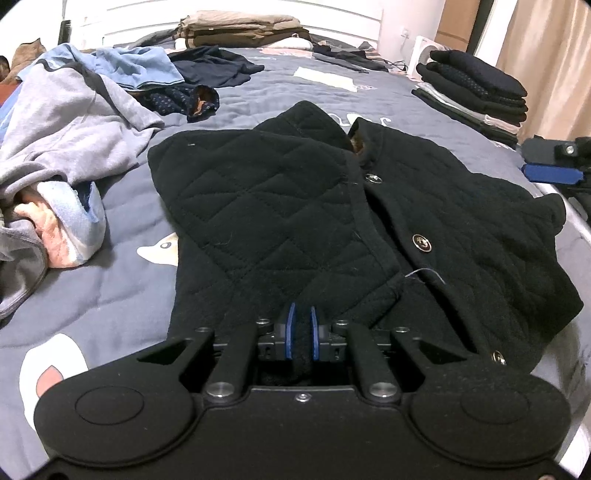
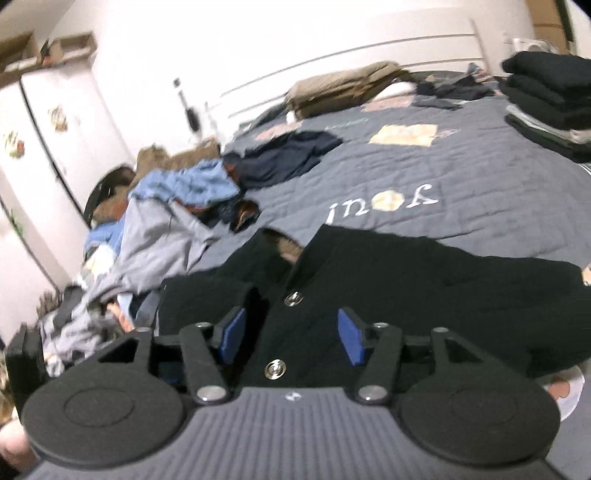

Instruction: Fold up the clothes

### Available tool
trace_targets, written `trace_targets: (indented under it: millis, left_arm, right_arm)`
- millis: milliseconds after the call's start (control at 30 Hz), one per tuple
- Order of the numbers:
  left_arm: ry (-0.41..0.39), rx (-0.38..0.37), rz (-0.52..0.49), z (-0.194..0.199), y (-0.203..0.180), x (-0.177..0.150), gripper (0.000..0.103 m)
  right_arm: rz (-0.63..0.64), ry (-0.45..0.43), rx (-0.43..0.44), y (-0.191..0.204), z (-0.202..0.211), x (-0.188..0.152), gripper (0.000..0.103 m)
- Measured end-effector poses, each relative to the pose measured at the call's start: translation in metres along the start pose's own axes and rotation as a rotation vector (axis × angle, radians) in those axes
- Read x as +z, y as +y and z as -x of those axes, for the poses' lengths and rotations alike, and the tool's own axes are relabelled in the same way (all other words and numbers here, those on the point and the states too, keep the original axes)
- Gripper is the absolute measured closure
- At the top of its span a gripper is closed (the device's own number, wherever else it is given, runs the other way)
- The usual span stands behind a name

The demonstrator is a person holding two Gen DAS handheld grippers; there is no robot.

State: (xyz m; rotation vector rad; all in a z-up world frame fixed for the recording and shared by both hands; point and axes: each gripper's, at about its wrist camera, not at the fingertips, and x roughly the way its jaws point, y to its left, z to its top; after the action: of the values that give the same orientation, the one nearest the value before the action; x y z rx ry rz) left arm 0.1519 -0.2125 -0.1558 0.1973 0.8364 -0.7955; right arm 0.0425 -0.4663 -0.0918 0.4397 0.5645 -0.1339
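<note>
both wrist views look down, close over black jacket [image 1: 332, 206] [image 2: 406, 280] on bed, shared

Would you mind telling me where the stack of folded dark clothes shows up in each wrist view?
Left wrist view: the stack of folded dark clothes sits at upper right, near the bed's edge.
Right wrist view: it sits at the far upper right, partly cut off.
Shared landmark: the black quilted jacket lies in the foreground of both.

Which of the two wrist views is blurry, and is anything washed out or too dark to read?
Left wrist view: sharp, the black quilted jacket shows stitching and buttons, headboard overexposed. Right wrist view: motion-smeared, worst on the clothes pile and wardrobe; the jacket reads as flat black, wall blown out. Both bend at the fisheye edges.
</note>
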Motion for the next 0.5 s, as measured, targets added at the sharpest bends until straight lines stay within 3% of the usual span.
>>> trace_targets:
  millis: [500]
  left_arm:
    - [0.0, 0.037, -0.004, -0.004, -0.007, 0.002, 0.092]
  right_arm:
    - [-0.102, -0.059, -0.116, -0.071, 0.035, 0.0, 0.042]
